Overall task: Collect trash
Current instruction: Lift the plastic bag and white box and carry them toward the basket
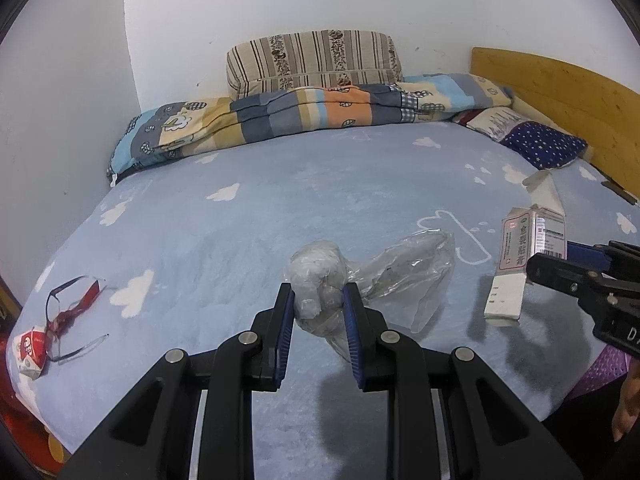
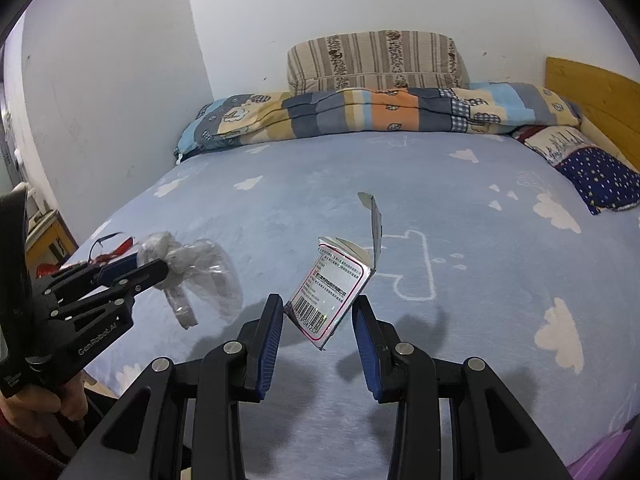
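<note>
Gripping a crumpled plastic bag (image 1: 318, 276) above the bed (image 1: 240, 240), the left tongs (image 1: 318, 306) are clenched; a box (image 1: 520, 248) bears Chinese print. Right view: right tongs (image 2: 318, 320) clamp that barcoded box (image 2: 328, 292); "GenRobot.AI" marks the other tool.

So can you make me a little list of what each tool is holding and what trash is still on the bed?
Place: bed with a blue cloud sheet
Left tool: shut on the crumpled plastic bag, held above the sheet
Right tool: shut on the flattened medicine box, flap open at its top
Still on the bed: red and white packet near the left edge
Also there: glasses beside that packet, not trash by the look of them
At the back: folded quilt, striped cushion
</note>
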`<control>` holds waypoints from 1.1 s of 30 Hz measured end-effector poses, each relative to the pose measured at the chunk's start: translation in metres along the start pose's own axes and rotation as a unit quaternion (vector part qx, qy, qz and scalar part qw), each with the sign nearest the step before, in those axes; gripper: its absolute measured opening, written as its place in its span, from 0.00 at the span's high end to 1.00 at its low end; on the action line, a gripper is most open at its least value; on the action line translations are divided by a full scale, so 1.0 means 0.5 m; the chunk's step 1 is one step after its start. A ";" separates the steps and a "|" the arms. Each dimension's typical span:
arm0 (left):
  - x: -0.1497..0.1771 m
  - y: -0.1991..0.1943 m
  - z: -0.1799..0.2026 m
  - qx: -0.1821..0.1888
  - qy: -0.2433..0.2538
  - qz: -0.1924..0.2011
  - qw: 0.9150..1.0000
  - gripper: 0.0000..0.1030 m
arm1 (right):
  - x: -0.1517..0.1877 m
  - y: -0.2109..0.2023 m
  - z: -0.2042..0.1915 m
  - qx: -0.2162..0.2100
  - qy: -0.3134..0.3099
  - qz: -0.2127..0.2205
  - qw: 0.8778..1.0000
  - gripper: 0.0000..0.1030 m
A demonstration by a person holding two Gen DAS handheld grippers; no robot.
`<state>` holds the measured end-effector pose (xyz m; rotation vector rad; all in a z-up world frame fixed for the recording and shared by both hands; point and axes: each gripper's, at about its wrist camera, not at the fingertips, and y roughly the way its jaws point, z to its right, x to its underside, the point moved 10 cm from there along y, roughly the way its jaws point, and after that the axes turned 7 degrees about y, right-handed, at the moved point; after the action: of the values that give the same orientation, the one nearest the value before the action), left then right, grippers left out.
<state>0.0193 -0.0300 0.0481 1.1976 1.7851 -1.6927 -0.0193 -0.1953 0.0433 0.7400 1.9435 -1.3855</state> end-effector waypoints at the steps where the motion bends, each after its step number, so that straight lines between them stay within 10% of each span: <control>1: 0.000 0.000 0.000 0.000 0.001 0.000 1.000 0.77 | 0.001 0.001 -0.003 0.000 -0.003 0.000 1.000 0.63; 33: -0.002 -0.005 0.001 0.001 0.003 0.002 1.000 0.77 | 0.001 0.007 -0.006 -0.005 -0.002 0.000 1.000 0.63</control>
<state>0.0178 -0.0304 0.0505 1.2075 1.7824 -1.6909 -0.0175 -0.1915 0.0417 0.7313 1.9455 -1.3768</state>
